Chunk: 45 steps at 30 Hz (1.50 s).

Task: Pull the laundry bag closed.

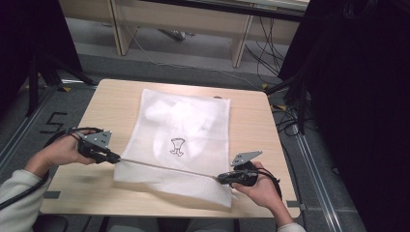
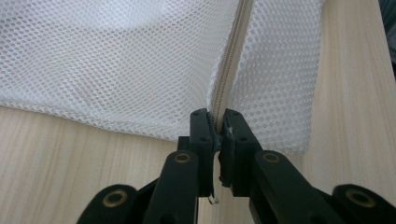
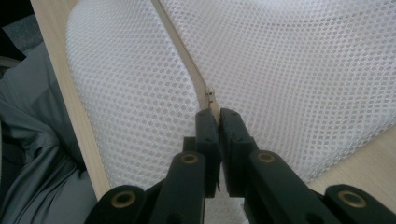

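One white mesh laundry bag (image 1: 181, 130) lies on the table (image 1: 251, 125), its zipper edge (image 1: 164, 166) stretched between two grippers: the left gripper (image 1: 115, 158) and right gripper (image 1: 221, 178) each pinch it closed, the right seemingly beside the slider (image 3: 209, 94).

White mesh laundry bag (image 1: 181, 130) flat on table, centre, small dark printed figure on top face. Near edge lifted, zipper seam (image 2: 227, 70) pulled taut in a straight line, metal slider (image 3: 209, 95) at its right end.
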Each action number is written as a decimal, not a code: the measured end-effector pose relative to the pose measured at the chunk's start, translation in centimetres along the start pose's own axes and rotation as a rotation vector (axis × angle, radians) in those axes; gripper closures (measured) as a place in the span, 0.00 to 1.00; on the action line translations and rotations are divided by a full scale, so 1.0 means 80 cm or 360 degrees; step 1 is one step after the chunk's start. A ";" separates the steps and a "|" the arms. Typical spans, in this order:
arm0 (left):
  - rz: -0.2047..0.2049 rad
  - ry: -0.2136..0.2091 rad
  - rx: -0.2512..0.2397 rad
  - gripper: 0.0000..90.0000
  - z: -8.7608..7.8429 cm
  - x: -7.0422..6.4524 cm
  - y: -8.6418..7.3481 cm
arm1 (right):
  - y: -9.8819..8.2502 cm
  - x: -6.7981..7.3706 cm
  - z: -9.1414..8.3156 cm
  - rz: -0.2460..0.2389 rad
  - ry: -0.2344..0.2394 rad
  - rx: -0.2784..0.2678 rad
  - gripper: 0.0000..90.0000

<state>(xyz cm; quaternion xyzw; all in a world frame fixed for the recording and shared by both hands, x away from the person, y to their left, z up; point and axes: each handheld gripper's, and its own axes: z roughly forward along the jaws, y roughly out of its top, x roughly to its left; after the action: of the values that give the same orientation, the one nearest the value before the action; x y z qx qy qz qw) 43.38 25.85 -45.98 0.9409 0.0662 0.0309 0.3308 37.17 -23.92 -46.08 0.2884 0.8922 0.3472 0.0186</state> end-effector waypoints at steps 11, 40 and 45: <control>0.0003 -0.0016 0.0001 0.92 0.001 0.000 0.002 | -0.002 -0.003 -0.002 -0.0023 -0.0006 -0.0015 0.98; -0.0015 -0.0024 -0.0011 0.93 0.003 0.001 0.001 | -0.028 -0.018 -0.025 0.0077 -0.0037 0.0012 0.98; -0.0011 -0.0020 -0.0019 0.93 0.004 0.000 0.004 | -0.029 -0.019 -0.027 0.0089 -0.0026 0.0018 0.98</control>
<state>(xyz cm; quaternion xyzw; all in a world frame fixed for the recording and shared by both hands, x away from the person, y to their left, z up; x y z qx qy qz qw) 43.45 25.42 -46.04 0.9388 0.0674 0.0243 0.3368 36.78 -27.45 -46.15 0.3161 0.8856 0.3400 0.0144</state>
